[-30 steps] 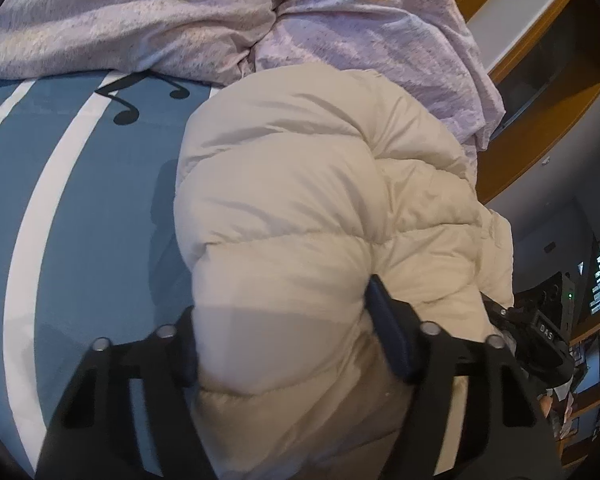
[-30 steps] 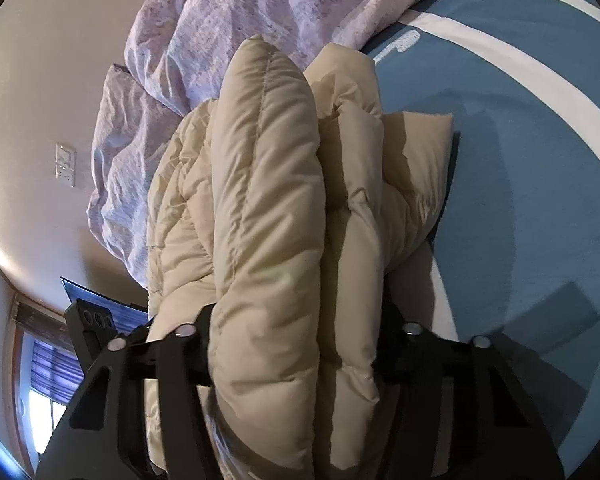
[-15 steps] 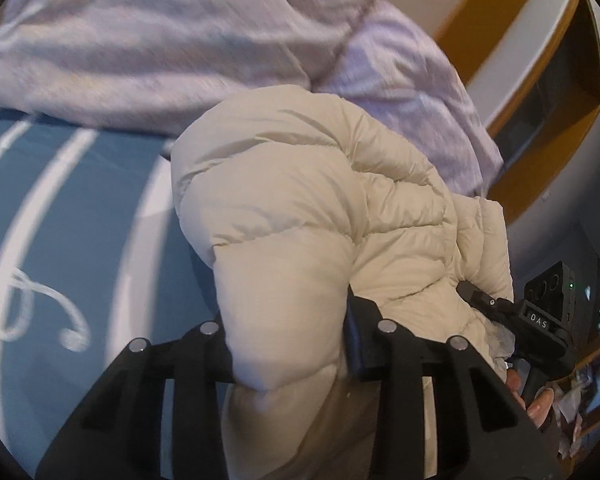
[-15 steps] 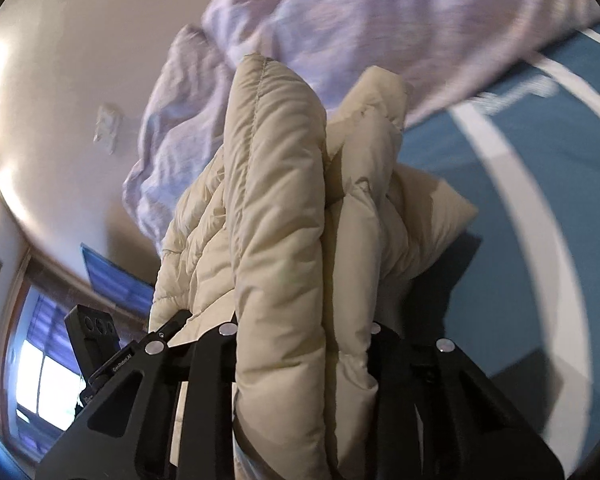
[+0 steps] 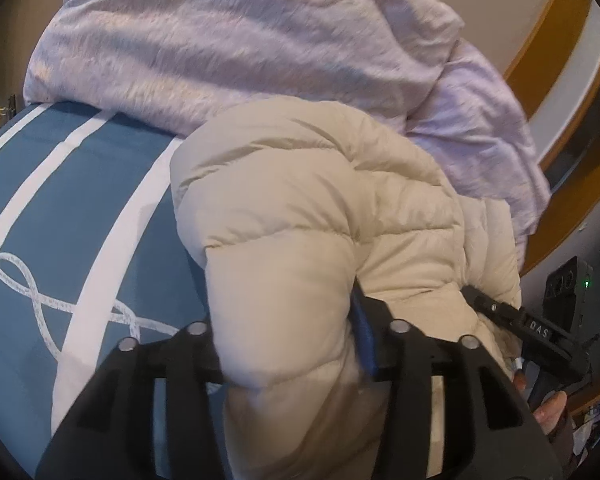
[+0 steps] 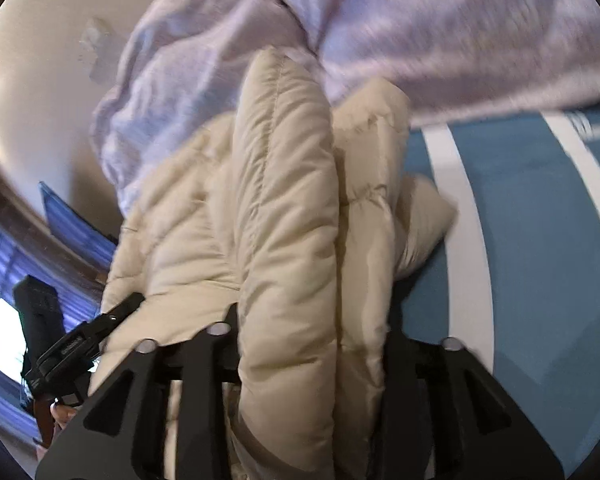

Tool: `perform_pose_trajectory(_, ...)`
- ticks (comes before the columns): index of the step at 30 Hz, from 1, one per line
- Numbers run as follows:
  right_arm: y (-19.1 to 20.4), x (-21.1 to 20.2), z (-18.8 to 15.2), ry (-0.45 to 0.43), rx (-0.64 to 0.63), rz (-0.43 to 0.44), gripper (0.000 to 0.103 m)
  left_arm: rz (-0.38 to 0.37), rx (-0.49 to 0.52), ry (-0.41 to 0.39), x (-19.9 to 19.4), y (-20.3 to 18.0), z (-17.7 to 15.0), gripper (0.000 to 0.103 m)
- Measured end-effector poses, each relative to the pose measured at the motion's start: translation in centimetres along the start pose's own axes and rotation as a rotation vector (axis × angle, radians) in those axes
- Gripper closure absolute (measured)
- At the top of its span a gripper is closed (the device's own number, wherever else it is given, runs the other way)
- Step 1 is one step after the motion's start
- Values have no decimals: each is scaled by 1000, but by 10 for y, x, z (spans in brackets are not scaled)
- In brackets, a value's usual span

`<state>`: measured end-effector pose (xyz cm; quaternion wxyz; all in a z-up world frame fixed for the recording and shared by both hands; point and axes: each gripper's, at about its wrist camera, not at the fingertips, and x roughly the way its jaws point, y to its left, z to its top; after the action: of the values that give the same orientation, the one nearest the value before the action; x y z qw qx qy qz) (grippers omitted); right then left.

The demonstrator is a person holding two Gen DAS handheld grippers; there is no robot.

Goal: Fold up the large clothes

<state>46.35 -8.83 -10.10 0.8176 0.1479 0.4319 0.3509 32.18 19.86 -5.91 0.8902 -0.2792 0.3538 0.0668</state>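
Observation:
A cream puffer jacket (image 5: pixel 300 220) is bunched into thick folds and held up over the blue bed sheet (image 5: pixel 60 220). My left gripper (image 5: pixel 288 320) has a fat roll of it filling the gap between its fingers; the jaws are opening, but the pads still press the padding. In the right wrist view the jacket (image 6: pixel 284 200) stands as several upright folds. My right gripper (image 6: pixel 312 320) clamps those folds, and its jaws are opening too. Each view shows the other gripper at the jacket's far side, the right gripper (image 5: pixel 532 328) and the left gripper (image 6: pixel 84 340), with a person's fingers on each.
A crumpled lilac duvet (image 5: pixel 240 40) is heaped just behind the jacket and fills the top of the right wrist view as the duvet (image 6: pixel 420 20). The sheet (image 6: pixel 540 240) has white stripes. A wooden-trimmed wall (image 5: pixel 560 60) is at the right, a window (image 6: pixel 0 320) at the far left.
Both grippers have carried the jacket across the bed towards the duvet, which now looms larger. Both pairs of jaws squeezed tighter on the padding, then widened again.

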Motion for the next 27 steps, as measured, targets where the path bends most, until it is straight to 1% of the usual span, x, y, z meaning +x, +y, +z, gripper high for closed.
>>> perform_pose_trajectory(2,-2,-5,-2,-9,2,-39,48,17,13,-6,0,0,-3,47)
perform_pose_trajectory(4,0,-17,-3,-29,-17,-108,40,38,30,-13,-3,-2,-3,44)
perform_pose_trajectory(6,2,-35,-2,-68,-30,-158,40,63,40,-27,-8,-3,-1,39)
perform_pose_trajectory(9,8,-56,0,-141,-49,-221,39,117,51,-77,-21,-4,3,26)
perform_pose_trajectory(10,14,-65,1,-176,-66,-245,39,133,55,-93,-24,-4,5,24)
perform_pose_trajectory(12,28,-73,5,-211,-104,-249,39,171,60,-133,-32,-7,12,21)
perform_pose_trajectory(15,51,-65,11,-216,-168,-236,39,209,84,-155,-35,-17,24,20)
perform_pose_trajectory(17,70,-52,15,-214,-232,-243,39,251,127,-166,-32,-29,30,19)
perform_pose_trajectory(20,91,-26,22,-222,-308,-286,39,313,200,-178,-23,-47,38,17)
perform_pose_trajectory(23,91,-12,26,-228,-334,-339,39,376,271,-186,-9,-63,43,13)
perform_pose_trajectory(25,84,1,31,-216,-317,-369,39,422,321,-183,4,-70,42,13)
perform_pose_trajectory(27,71,15,32,-185,-290,-387,39,451,353,-172,16,-73,39,13)
